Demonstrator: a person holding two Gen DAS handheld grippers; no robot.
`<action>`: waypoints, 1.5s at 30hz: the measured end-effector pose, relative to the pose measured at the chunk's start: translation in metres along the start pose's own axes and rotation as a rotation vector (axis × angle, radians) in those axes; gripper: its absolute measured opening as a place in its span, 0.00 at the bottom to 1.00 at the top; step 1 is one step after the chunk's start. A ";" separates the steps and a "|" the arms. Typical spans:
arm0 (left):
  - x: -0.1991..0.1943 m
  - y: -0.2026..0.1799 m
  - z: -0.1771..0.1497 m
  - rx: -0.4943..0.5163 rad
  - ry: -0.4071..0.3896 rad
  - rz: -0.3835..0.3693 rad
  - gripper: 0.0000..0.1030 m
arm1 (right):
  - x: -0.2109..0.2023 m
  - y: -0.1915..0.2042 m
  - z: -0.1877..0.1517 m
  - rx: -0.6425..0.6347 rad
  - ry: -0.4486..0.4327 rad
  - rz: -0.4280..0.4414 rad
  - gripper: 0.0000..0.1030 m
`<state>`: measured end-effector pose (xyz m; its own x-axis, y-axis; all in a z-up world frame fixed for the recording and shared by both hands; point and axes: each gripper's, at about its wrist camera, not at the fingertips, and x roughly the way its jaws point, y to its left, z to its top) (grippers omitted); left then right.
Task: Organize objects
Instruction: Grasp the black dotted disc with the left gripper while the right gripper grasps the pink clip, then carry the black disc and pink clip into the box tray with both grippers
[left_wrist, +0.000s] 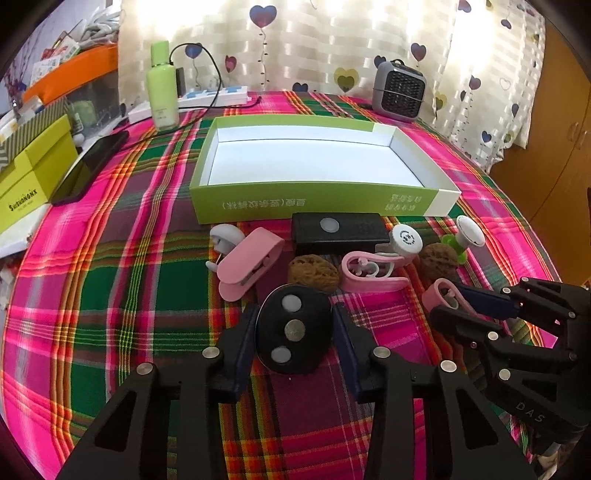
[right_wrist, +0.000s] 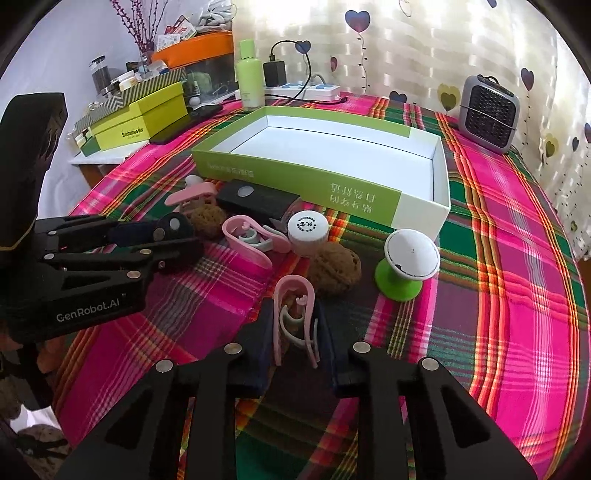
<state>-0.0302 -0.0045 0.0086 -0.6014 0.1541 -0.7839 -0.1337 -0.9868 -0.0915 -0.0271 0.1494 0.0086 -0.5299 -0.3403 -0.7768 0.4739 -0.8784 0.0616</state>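
My left gripper (left_wrist: 295, 317) is shut on a black oval piece (left_wrist: 291, 332) with three round discs, low on the plaid cloth. My right gripper (right_wrist: 293, 317) is shut on a pink clip (right_wrist: 295, 295) standing on edge; it also shows in the left wrist view as the right gripper (left_wrist: 454, 299). An empty green-and-white box (left_wrist: 314, 199) lies open just beyond. Between it and the grippers sit a black rectangular case (left_wrist: 340, 230), two walnuts (left_wrist: 314, 275) (left_wrist: 443, 258), two more pink clips (left_wrist: 251, 258) (left_wrist: 369, 273), a white round cap (left_wrist: 406, 239) and a green-stemmed white knob (left_wrist: 469, 230).
At the back stand a green bottle (left_wrist: 161, 88), a power strip (left_wrist: 214, 96) with a cable, and a small grey heater (left_wrist: 399, 90). A dark phone (left_wrist: 88, 168) and yellow-green boxes (left_wrist: 33, 173) crowd the left edge. A heart-print curtain hangs behind.
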 end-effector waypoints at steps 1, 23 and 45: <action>-0.001 0.000 -0.001 -0.002 -0.001 -0.003 0.37 | 0.000 0.000 0.000 0.004 0.000 -0.002 0.23; -0.013 -0.004 -0.007 0.002 -0.015 -0.008 0.37 | -0.006 0.015 -0.003 0.025 -0.013 0.013 0.23; -0.018 0.006 0.056 -0.003 -0.078 -0.017 0.37 | -0.014 -0.004 0.053 0.057 -0.087 -0.019 0.23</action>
<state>-0.0644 -0.0104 0.0570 -0.6587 0.1742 -0.7320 -0.1418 -0.9841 -0.1066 -0.0588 0.1402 0.0528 -0.5986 -0.3492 -0.7209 0.4241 -0.9017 0.0847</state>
